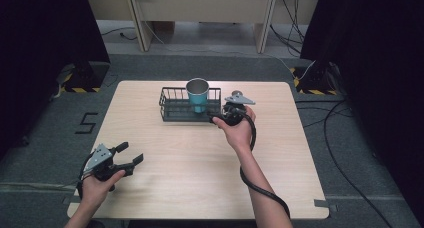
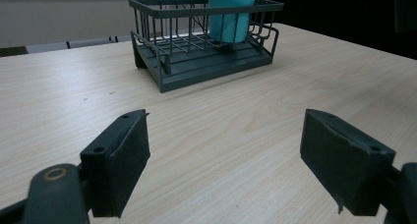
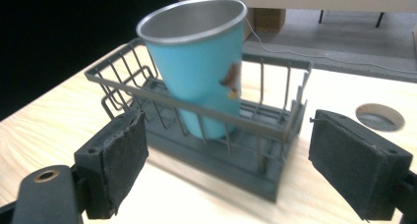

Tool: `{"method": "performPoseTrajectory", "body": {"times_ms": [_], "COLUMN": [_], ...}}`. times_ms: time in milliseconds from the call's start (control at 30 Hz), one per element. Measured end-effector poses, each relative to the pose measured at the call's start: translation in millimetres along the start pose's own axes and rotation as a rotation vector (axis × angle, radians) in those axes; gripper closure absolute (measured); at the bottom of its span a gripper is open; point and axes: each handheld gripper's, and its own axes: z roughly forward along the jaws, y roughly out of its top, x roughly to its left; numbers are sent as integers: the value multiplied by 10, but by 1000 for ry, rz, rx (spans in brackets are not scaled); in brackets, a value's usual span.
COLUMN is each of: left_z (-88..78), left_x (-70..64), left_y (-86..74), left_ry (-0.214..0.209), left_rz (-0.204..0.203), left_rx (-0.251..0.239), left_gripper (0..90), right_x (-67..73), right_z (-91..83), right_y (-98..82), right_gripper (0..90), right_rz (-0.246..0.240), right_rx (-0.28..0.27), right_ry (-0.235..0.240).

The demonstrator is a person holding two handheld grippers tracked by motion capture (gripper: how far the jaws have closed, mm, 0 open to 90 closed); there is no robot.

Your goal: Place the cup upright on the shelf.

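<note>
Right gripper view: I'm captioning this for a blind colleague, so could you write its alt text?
A blue cup with a metal rim stands upright in a dark wire rack on a pale wooden table. The right hand-held gripper is open in front of the rack, empty.

Left gripper (image 1: 131,154): black body, two black jaws, grey three-cornered plate (image 1: 98,156) on top with small holes. Left gripper view: blocky black pads (image 2: 346,161) with worn, frayed edges; brass-ringed hole in left jaw arm.

Right gripper (image 3: 223,160): same black build, grey plate (image 1: 239,98) on top, thick black cable (image 1: 260,189) trailing along forearm. Pads (image 3: 120,153) rough, edges chipped.

Forearms bare, sleeves not visible.
</note>
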Motion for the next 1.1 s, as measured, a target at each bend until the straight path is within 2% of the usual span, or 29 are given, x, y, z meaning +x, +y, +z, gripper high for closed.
{"method": "performPoseTrajectory", "body": {"times_ms": [467, 1100], "left_z": [-6, -15], "left_x": [12, 13], "left_y": [-2, -2], "left_ry": [10, 14], "left_rz": [-6, -4], "left_rx": [-3, -5], "left_gripper": [181, 181], "right_x": [-133, -279], "right_z": [-295, -592], "right_y": [-251, -386], "right_gripper": [166, 174], "right_rz": [9, -5], "right_rx": [13, 13], "right_ry": [-9, -41]}}
